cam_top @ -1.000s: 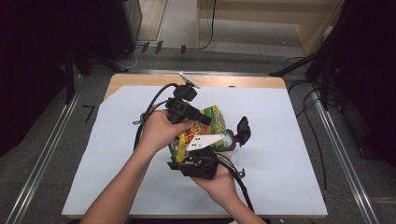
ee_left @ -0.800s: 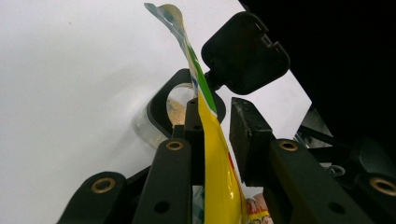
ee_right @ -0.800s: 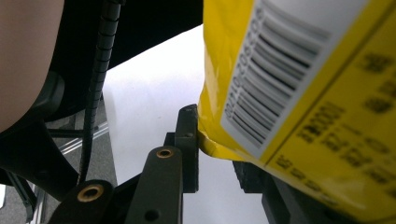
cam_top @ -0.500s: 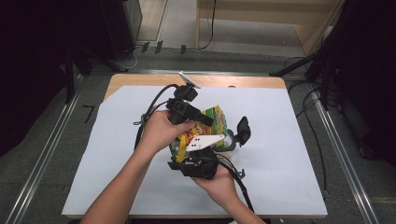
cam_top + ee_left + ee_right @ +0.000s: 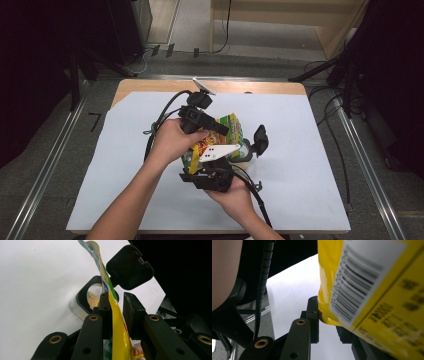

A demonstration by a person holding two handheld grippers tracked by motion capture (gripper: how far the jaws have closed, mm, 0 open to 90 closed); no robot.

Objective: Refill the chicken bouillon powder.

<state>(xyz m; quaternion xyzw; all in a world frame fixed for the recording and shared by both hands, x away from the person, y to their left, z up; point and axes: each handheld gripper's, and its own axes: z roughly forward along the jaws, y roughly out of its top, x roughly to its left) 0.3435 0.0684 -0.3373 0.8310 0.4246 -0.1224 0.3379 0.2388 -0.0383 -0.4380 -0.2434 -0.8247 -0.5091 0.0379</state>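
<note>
A yellow and green snack bag is held up over the middle of the table between both grippers. My left gripper comes in from the upper left and is shut on the bag's thin edge, which runs between its jaws. My right gripper is below it, shut on the bag's lower corner, where a barcode shows. Just beyond the bag stands a clear container with a black rim and some crumbly food inside. Its black flip lid stands open. In the high view the container sits right of the bag.
A white sheet covers the wooden table. A small white piece lies at the back edge. Black cables trail from the grippers. Metal rails run along the floor on both sides.
</note>
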